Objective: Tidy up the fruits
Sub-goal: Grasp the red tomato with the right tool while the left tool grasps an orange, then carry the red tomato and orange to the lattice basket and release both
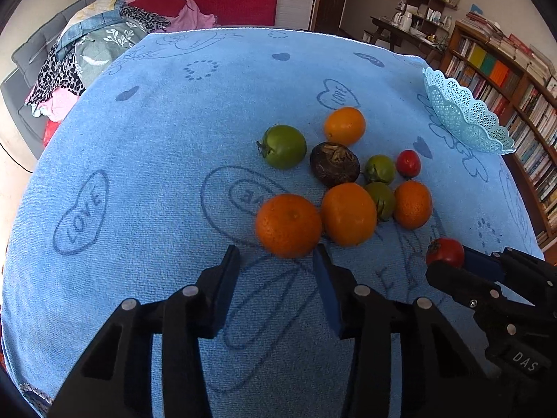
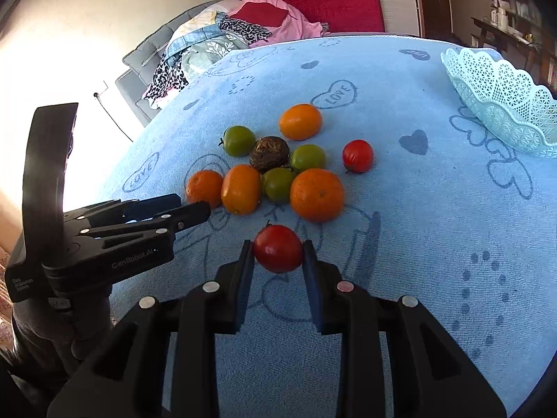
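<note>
Closing on the near tomato [image 2: 277, 248]: the right gripper [image 2: 278, 256] is bracketing it at the near edge of the fruit cluster, both pads at its sides, apparently touching; whether it is bearing any load yet I cannot tell. The tomato is sitting on the blue cloth [image 2: 435, 244], not lifted.

The left gripper [image 1: 276, 261] is standing apart, jaws spread, with the nearest orange [image 1: 288, 224] just beyond its tips and not between them.

Farther out, the remaining oranges, green fruits, a dark brown fruit [image 2: 269, 153] and a second tomato [image 2: 357, 155] are lying bunched mid-cloth. The basket [image 2: 504, 104] is resting at the far right, well apart from the fruit; its inside is mostly hidden.

Judged step: first pick, grasp in progress. Next move is likely calling for a firm but gentle squeeze, a lift, then a carry far-right to the basket.
</note>
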Tool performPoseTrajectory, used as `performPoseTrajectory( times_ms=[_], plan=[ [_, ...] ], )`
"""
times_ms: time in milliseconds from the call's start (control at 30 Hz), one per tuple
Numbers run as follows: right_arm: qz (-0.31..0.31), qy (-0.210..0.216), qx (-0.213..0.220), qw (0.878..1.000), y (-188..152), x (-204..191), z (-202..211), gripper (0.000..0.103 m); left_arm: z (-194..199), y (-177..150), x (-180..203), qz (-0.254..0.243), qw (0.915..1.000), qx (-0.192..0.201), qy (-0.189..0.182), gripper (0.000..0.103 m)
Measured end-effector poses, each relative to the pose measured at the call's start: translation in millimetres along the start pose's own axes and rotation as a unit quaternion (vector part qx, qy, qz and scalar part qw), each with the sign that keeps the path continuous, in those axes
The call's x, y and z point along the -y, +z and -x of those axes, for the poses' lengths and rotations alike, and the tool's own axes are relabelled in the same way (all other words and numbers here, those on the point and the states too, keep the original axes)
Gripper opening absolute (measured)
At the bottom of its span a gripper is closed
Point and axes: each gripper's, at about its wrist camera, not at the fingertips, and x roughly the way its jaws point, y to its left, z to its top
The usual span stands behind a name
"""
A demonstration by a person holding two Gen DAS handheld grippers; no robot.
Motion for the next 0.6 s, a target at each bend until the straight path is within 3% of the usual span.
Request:
performPoseTrajectory(
  times_ms=[600],
  plan=[
    [-0.019, -0.002, 0.018, 1.0, 6.6, 20.9, 14.6, 0.029, 4.2, 10.9, 4.3, -0.016, 0.9998, 0.01, -0.002, 0.037]
  ],
)
